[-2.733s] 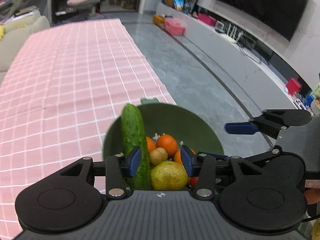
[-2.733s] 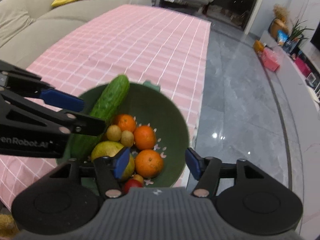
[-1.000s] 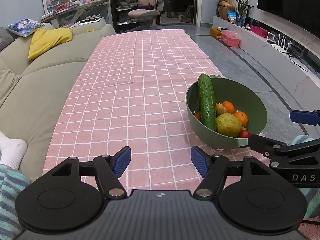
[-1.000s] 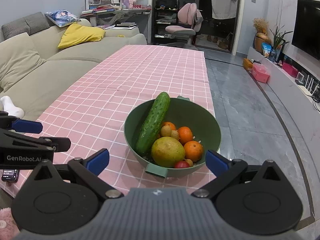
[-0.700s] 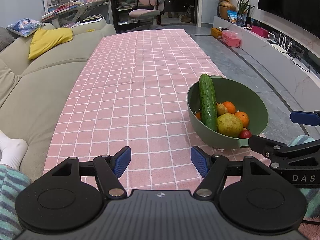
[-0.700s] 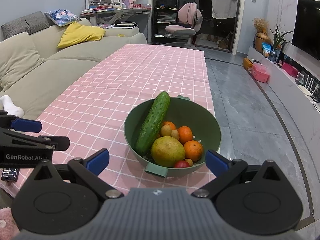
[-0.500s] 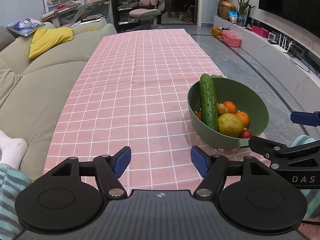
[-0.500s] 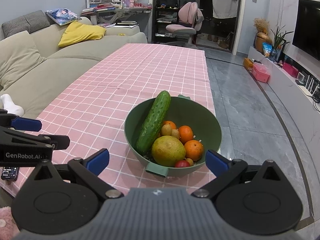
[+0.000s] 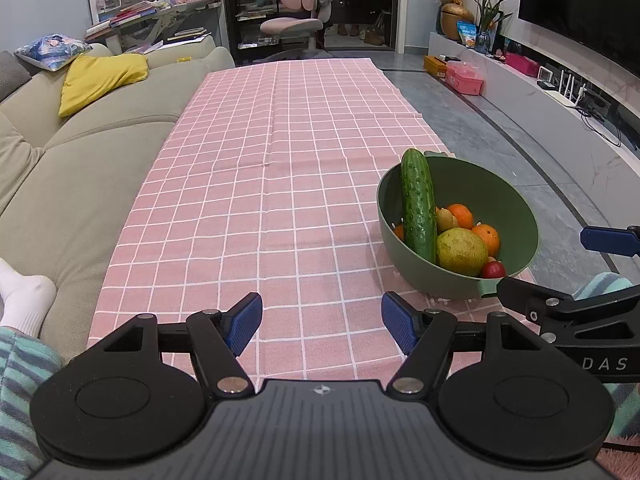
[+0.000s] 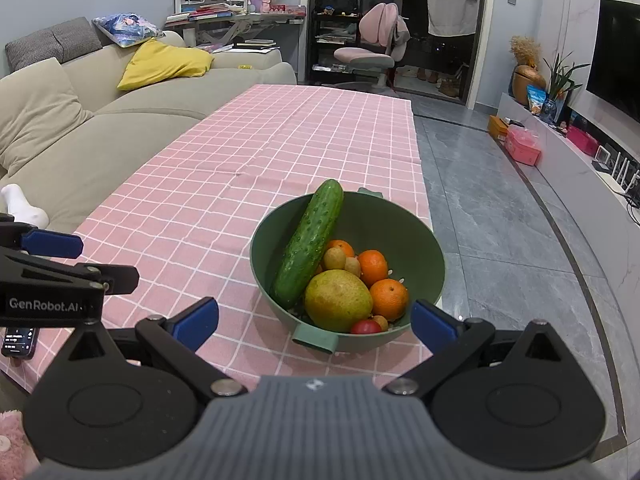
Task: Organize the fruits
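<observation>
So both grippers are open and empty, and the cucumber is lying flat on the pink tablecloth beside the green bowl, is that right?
Not quite. The cucumber is not on the tablecloth; it stands tilted inside the green bowl, leaning on the rim, as the right wrist view shows. The rest holds: the left gripper and right gripper are open and empty.

It was a home living room: a beige sofa (image 10: 120, 120) with a yellow cushion (image 10: 164, 62) ran beside the pink-checked tabletop (image 10: 248, 160), a television (image 9: 580, 4) faced it, and a cluttered desk (image 10: 236, 16) stood behind.
</observation>
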Tool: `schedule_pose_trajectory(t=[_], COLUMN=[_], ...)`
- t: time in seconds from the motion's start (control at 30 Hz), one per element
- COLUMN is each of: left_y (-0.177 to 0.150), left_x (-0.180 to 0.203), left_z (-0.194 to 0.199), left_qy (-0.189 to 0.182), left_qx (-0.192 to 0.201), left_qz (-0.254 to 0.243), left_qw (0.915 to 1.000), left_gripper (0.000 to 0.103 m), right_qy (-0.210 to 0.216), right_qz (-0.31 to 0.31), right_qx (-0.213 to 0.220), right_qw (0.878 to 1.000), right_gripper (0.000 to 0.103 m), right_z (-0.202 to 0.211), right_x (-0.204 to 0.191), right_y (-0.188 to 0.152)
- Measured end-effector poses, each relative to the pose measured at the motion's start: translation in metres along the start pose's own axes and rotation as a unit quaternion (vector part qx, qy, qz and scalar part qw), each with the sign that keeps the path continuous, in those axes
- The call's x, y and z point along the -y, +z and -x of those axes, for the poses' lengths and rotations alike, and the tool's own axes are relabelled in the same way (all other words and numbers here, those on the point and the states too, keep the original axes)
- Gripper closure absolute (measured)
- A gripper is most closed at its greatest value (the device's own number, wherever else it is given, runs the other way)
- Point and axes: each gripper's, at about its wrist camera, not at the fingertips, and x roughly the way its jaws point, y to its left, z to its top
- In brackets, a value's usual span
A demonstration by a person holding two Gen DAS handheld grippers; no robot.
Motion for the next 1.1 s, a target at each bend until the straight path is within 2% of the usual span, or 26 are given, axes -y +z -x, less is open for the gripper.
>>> schedule_pose_trajectory(t=[1.1], left_y=[0.0007], left_x=[-0.0026], left_z=[0.0056], left_qy=[0.007], left_qx=[0.005], left_qz=[-0.001], left_qw=[1.0], left_gripper=[0.023], right_qy=[0.001], right_qz=[-0.001], right_qx=[-0.002], right_qw=[1.0], right_gripper=[0.004], right_z=[-0.0008], right_x=[0.0012], right_y=[-0.0016])
